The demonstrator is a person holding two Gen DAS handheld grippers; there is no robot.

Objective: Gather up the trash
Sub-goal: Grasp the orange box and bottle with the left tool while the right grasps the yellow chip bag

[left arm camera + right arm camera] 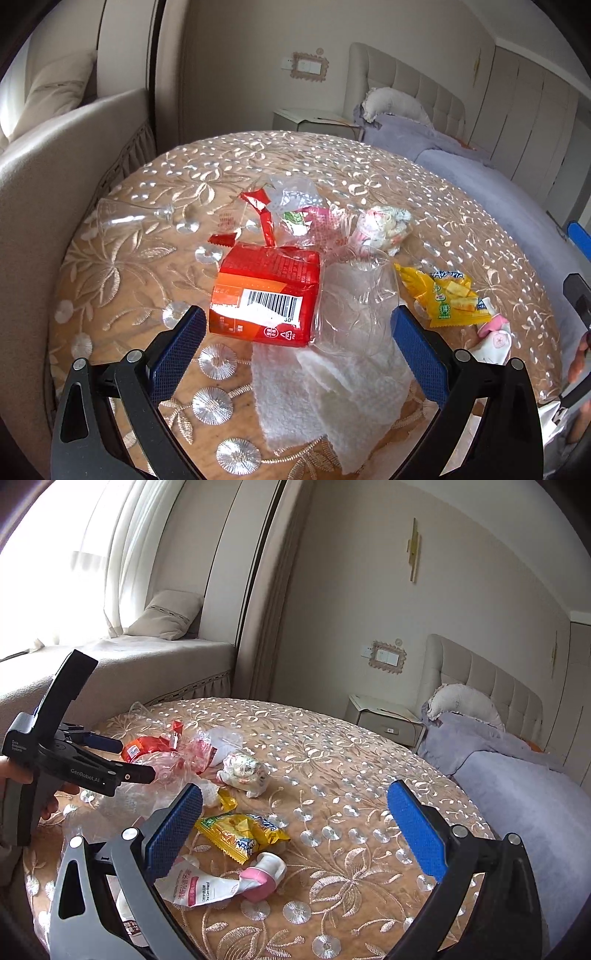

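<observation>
Both jaws spread wide, nothing gripped | my left gripper [299,325] frames the red packet [264,295] lying on tissue [332,398], lined up for pickup | my right gripper [295,812] hovers over the yellow wrapper [242,832] and tube [225,882] on the table [351,746]

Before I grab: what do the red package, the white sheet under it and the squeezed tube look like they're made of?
Red package: glossy plastic film, by its sheen and creases. White sheet: soft paper towel, apparently; matte, dimpled, limp. Tube: smooth plastic, flattened and crumpled, with a pink cap.
</observation>
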